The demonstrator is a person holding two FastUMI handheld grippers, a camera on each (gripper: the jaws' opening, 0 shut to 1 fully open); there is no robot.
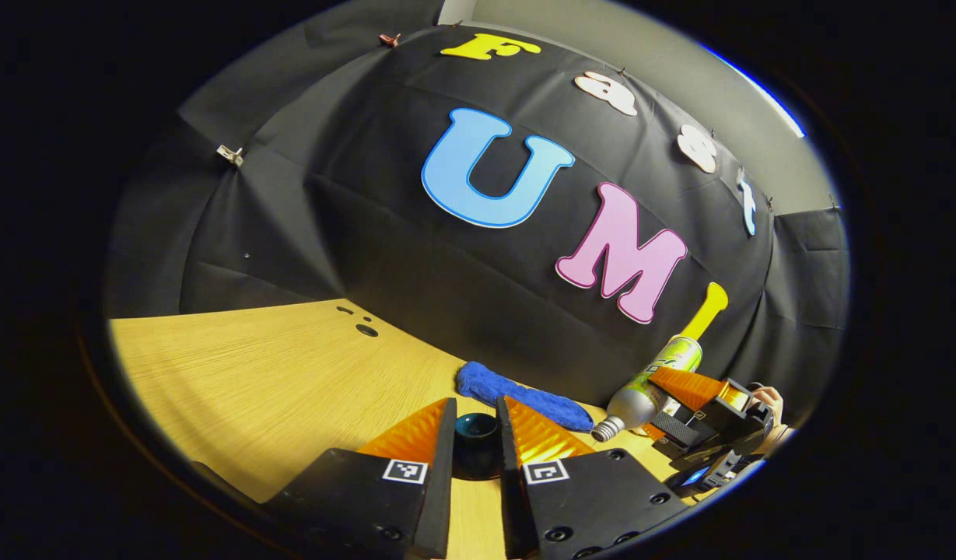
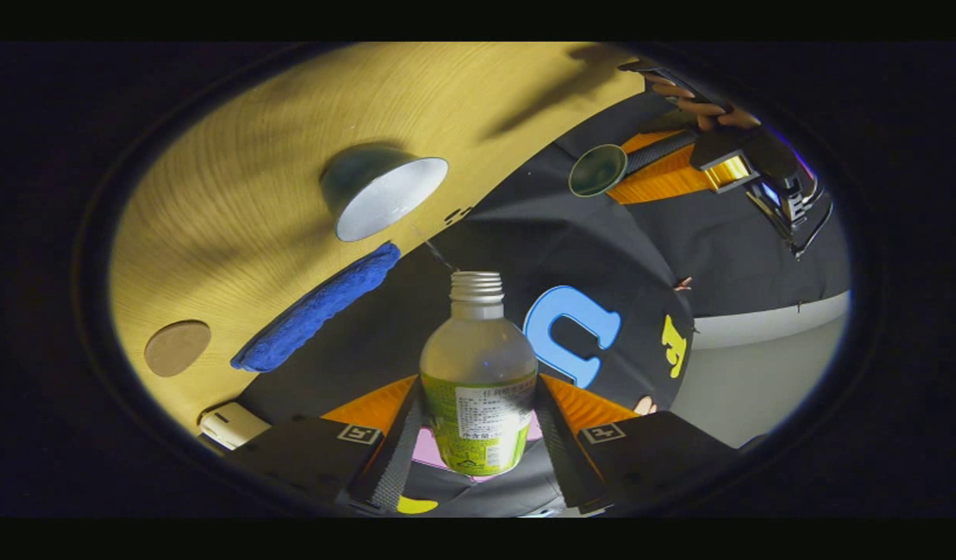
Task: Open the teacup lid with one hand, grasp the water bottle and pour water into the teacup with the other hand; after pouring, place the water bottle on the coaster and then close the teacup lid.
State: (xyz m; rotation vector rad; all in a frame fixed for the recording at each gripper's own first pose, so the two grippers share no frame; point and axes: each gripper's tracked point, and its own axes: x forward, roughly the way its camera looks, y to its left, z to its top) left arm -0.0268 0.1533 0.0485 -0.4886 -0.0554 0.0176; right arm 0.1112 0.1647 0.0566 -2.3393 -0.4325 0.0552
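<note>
My left gripper (image 1: 478, 412) is shut on the dark teal teacup lid (image 1: 478, 439), held above the wooden table (image 1: 275, 373). In the right gripper view that lid (image 2: 597, 171) hangs in the left gripper (image 2: 633, 167) well away from the cup. My right gripper (image 2: 478, 385) is shut on the uncapped water bottle (image 2: 478, 365), which is tilted with its mouth toward the open teacup (image 2: 384, 190). A thin streak, perhaps water, runs from the mouth toward the cup. The tilted bottle (image 1: 649, 389) also shows in the left gripper view, held by the right gripper (image 1: 680, 404). A round brown coaster (image 2: 176, 348) lies on the table.
A blue cloth (image 2: 314, 307) lies along the table's back edge between the cup and the coaster, also seen as the blue cloth (image 1: 524, 397). A white object (image 2: 232, 424) sits near the coaster. A hand (image 2: 703, 109) holds the left gripper.
</note>
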